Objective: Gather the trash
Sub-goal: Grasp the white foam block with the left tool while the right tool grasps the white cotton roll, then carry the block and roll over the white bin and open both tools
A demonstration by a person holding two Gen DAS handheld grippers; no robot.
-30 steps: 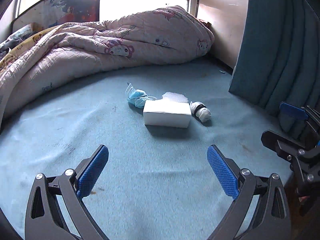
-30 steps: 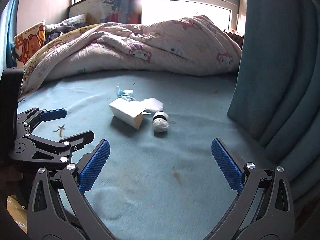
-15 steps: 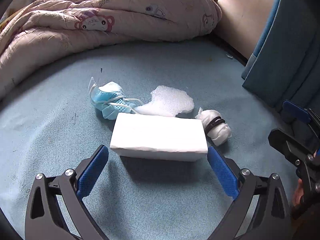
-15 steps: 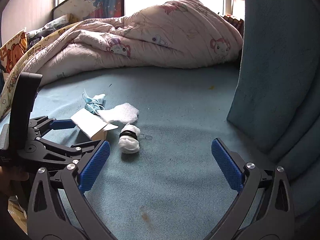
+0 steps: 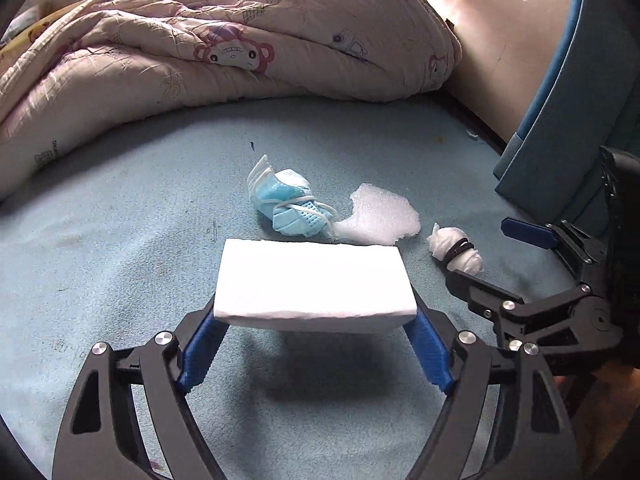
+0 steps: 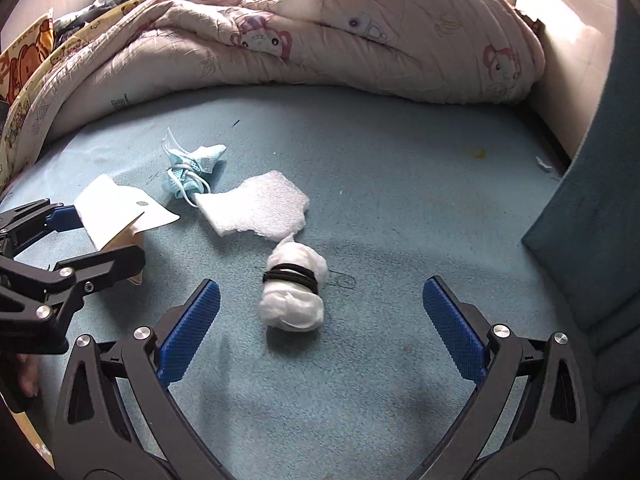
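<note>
while pinched between the left gripper (image 5: 316, 344) pads, a white box (image 5: 314, 282); right gripper (image 6: 320, 312) wide open.

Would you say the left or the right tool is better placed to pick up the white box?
Left. The left tool has been closing, its fingers bracketing the white box; the right tool faces the banded wad.

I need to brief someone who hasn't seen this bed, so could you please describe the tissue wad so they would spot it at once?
On the light blue sheet, below the bunched pink quilt, four bits of trash lie together. The tissue wad is the nearest one, lying between the right gripper's open jaws. Only it is a white lump bound round the middle with a black hair tie.
</note>
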